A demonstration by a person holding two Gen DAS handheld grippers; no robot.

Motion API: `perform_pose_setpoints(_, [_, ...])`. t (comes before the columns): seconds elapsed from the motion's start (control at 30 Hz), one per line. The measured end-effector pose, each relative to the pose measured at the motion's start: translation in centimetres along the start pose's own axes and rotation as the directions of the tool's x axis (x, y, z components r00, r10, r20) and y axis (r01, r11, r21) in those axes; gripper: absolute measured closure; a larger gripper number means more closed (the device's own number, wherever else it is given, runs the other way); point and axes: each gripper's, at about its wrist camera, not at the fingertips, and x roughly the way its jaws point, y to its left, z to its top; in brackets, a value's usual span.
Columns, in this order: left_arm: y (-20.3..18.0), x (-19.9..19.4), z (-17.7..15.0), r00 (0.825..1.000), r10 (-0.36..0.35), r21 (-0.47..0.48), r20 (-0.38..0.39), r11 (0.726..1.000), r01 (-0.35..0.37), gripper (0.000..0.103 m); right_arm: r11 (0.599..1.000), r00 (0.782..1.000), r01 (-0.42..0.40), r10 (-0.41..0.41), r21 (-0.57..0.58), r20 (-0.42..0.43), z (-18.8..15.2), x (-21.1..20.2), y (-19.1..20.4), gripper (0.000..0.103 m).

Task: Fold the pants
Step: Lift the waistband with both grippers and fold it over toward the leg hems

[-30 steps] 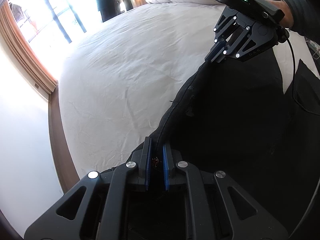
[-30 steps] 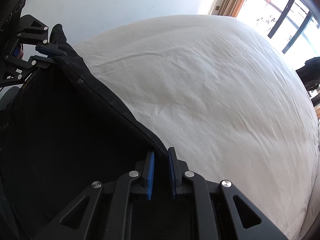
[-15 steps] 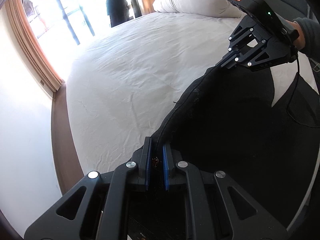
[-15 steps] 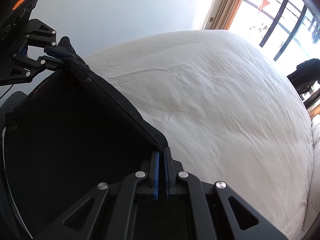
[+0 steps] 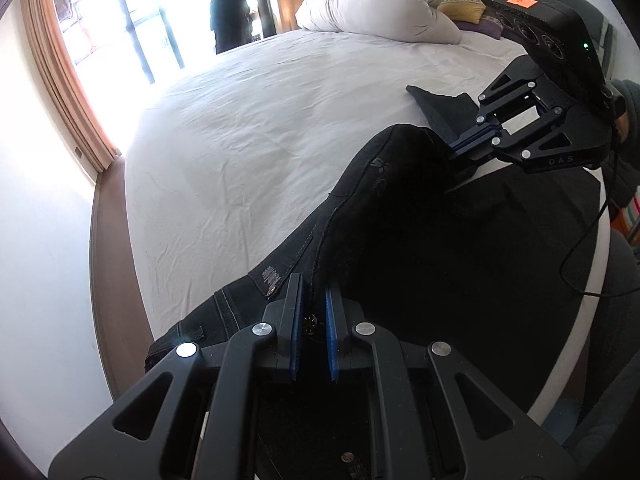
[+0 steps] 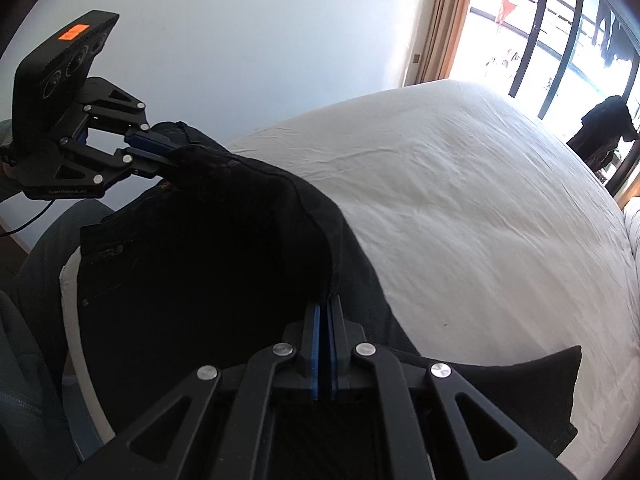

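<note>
Black pants lie along the near side of a white bed, their top edge lifted off the sheet between both grippers. My left gripper is shut on the waistband, with a metal button showing between its blue pads. In the left wrist view my right gripper pinches the fabric's far end, a pant-leg corner lying behind it. From the right wrist view, my right gripper is shut on the pants at a folded edge. My left gripper holds the other end, up at the left.
A bunched white duvet and a yellow pillow lie at the head of the bed. Curtained glass doors and a dark hanging garment are beyond. Wooden floor borders the bed. A person's sleeve and a cable are at right.
Both grippers rose and carried the pants' edge across the bed, so the fabric now drapes in a fold between them. The right gripper's pads closed tighter on the cloth.
</note>
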Motion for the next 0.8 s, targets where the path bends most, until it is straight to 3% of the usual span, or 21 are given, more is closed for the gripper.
perform_pose_setpoints(0.23, [-3.8,-1.2,-3.2,1.0,-0.014,0.085,-0.018,0.996,0.015,0.094,0.999,1.0,-0.026,0.026,0.021,-0.011,-2.6,-1.2,3.6,0.099])
perform_pose_setpoints(0.53, [-7.8,-1.0,-9.1,0.992,-0.059,0.184,-0.11,0.98,0.079,0.094,0.996,1.0,-0.002,0.004,0.085,-0.026,-9.9,-3.2,7.9,0.099])
perform_pose_setpoints(0.63, [-10.0,-0.4,-10.6,0.988,-0.061,0.241,-0.141,0.966,0.094,0.094,0.998,0.997,0.039,-0.036,0.05,-0.064,-11.7,-2.7,10.5,0.099])
perform_pose_setpoints(0.8, [-11.5,0.3,-12.3,0.982,-0.077,0.254,-0.17,0.96,0.119,0.094,0.996,0.995,0.059,-0.053,0.071,-0.089,-14.1,-1.7,12.9,0.099])
